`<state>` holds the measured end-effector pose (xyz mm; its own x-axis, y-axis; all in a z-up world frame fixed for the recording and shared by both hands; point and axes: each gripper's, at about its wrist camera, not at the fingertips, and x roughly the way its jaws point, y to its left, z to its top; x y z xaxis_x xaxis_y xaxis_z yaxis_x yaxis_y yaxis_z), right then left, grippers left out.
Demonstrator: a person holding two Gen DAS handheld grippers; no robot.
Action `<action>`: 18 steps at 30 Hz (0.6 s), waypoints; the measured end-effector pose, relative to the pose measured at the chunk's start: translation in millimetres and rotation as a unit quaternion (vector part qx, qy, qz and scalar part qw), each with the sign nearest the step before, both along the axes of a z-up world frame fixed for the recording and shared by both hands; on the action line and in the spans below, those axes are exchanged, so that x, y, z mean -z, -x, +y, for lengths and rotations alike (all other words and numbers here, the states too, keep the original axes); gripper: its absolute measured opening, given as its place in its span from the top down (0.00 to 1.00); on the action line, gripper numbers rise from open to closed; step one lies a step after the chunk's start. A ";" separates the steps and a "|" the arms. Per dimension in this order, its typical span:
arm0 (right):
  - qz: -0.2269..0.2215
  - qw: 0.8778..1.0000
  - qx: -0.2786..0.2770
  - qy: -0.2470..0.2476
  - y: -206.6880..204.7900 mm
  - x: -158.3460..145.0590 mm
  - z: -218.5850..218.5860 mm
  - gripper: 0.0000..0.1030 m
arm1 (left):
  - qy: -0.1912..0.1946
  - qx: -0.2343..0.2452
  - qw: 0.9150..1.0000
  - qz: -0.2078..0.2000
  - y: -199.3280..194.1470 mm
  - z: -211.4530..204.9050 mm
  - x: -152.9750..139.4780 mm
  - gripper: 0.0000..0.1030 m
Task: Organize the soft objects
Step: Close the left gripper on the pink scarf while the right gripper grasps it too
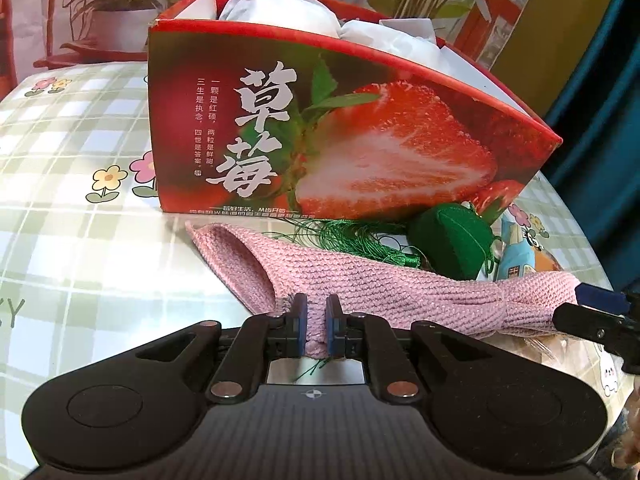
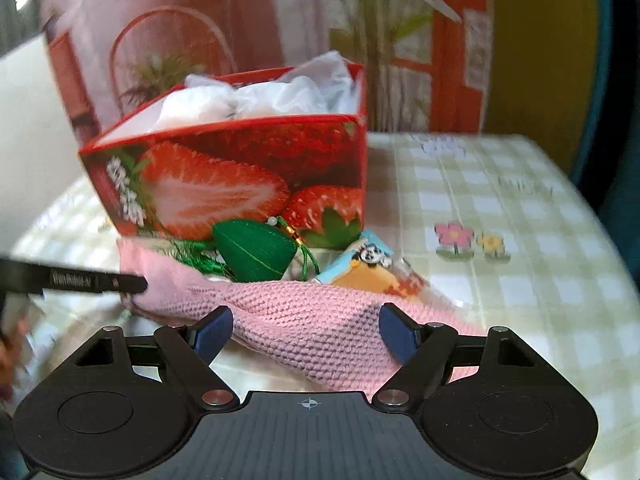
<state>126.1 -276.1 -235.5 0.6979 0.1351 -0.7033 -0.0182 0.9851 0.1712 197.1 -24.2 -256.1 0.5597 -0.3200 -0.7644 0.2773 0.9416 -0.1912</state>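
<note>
A pink knitted cloth (image 1: 380, 280) lies stretched across the table in front of a red strawberry box (image 1: 344, 128). My left gripper (image 1: 316, 322) is shut on the cloth's near edge. My right gripper (image 2: 306, 334) is open, its blue pads on either side of the cloth (image 2: 312, 320), whose right end lies between them. The right gripper's finger also shows at the right edge of the left wrist view (image 1: 596, 308). A green zongzi-shaped sachet (image 2: 256, 254) with a tassel lies between cloth and box.
The box (image 2: 240, 184) holds white crumpled bags (image 2: 256, 96). A blue and orange snack packet (image 2: 368, 268) lies behind the cloth. The table has a green checked cloth with flowers (image 2: 500, 208). Potted plants stand behind.
</note>
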 end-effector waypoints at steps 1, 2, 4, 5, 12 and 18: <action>0.005 1.000 0.010 -0.001 -0.9 0.8 -2.0 0.25 | 0.001 0.000 1.000 -0.001 -0.2 -0.5 0.5 0.90; 0.008 1.000 0.018 -0.002 -1.9 2.1 -3.9 0.25 | 0.001 0.000 1.000 -0.001 -0.1 -0.6 0.5 0.90; 0.015 0.999 0.031 -0.011 -4.3 6.6 -7.9 0.28 | 0.001 0.001 1.000 -0.002 0.2 -0.4 0.4 0.90; 0.013 0.999 0.036 -0.012 -4.7 8.2 -8.3 0.28 | 0.001 0.001 1.000 -0.002 0.4 -0.1 0.4 0.90; -0.002 0.999 0.005 0.033 -12.3 6.8 7.6 0.57 | 0.007 -0.006 1.000 0.000 4.9 4.1 0.6 0.90; -0.014 0.999 -0.021 0.024 -24.3 -1.7 17.3 0.75 | 0.009 -0.010 1.000 0.001 9.5 7.7 0.5 0.90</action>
<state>150.4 -258.8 -233.8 0.7123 0.1309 -0.6895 -0.0638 0.9905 0.1222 187.6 -16.5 -256.6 0.5642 -0.3230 -0.7598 0.2582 0.9432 -0.2092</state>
